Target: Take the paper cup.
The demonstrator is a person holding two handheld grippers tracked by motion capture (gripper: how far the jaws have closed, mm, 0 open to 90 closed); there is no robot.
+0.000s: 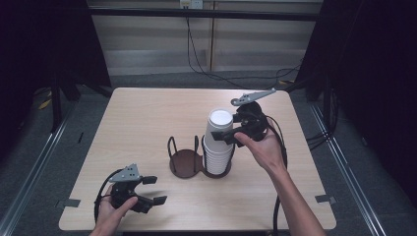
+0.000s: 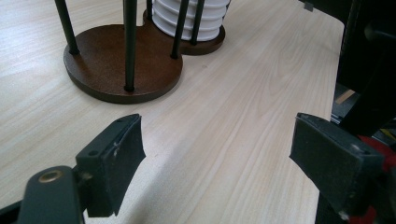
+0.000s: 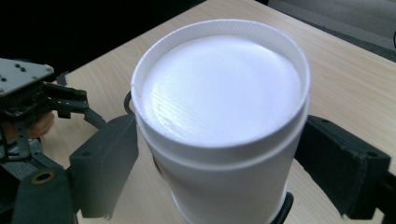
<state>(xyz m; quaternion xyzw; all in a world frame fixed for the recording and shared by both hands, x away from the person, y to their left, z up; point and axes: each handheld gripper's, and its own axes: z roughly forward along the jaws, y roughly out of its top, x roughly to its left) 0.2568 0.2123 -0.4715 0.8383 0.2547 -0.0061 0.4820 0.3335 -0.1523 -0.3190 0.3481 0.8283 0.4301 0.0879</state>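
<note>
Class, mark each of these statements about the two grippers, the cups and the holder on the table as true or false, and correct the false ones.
1. The right gripper has its jaws on either side of the top cup. True.
2. The cup stack stands upside down. True.
3. The left gripper holds a cup. False: its jaws are open and empty.
4. Both rings of the holder hold cups. False: the left ring is empty.

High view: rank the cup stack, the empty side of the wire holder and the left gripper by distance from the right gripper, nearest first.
1. Cup stack: between the jaws of the right gripper, in the holder's right side.
2. Empty side of the wire holder: just left of the stack, mid-table.
3. Left gripper: far off at the table's near-left edge, jaws apart on nothing.
</note>
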